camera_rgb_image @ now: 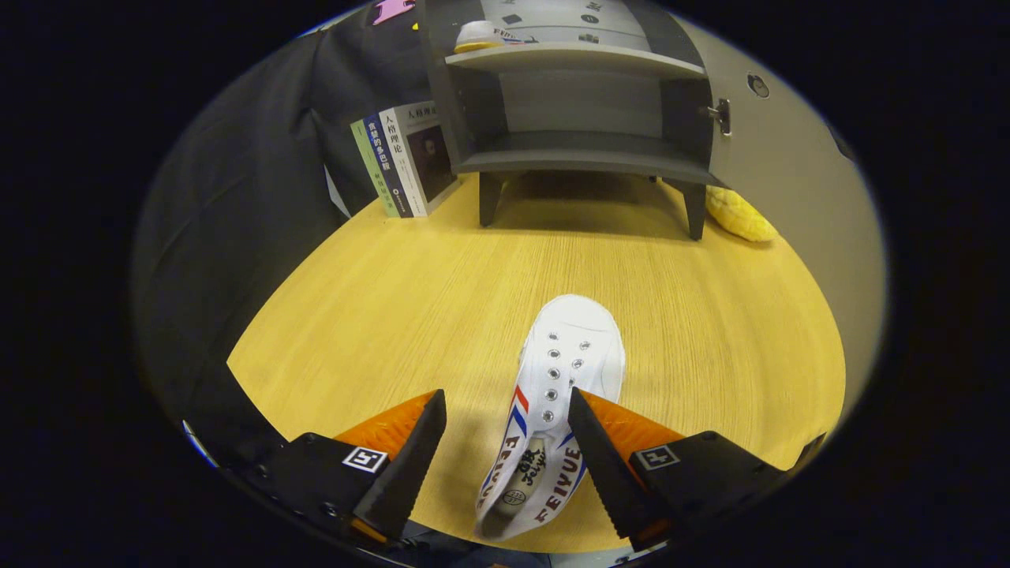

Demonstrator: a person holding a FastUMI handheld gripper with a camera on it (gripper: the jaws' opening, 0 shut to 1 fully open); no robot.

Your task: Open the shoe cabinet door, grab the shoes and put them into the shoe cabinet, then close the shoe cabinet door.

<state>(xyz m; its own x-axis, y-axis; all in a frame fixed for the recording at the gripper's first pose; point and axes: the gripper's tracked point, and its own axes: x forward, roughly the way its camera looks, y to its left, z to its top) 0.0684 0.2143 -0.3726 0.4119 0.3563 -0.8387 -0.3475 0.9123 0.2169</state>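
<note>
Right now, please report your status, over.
Gripper open, straddling white shoe on table. Cabinet door open, another shoe on upper shelf. Path to cabinet clear.

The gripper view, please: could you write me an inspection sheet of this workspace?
Surface: round light wooden table.
Job's things: white canvas shoe lies between the fingers, toe toward the dark grey shoe cabinet; its door stands open; a second white shoe sits on the upper shelf.
Clutter: upright books left of the cabinet; yellow soft object by its right leg.
Grippers: gripper open, straddling the shoe.
Cables: nothing seen.
Surroundings: black cloth wall.
</note>
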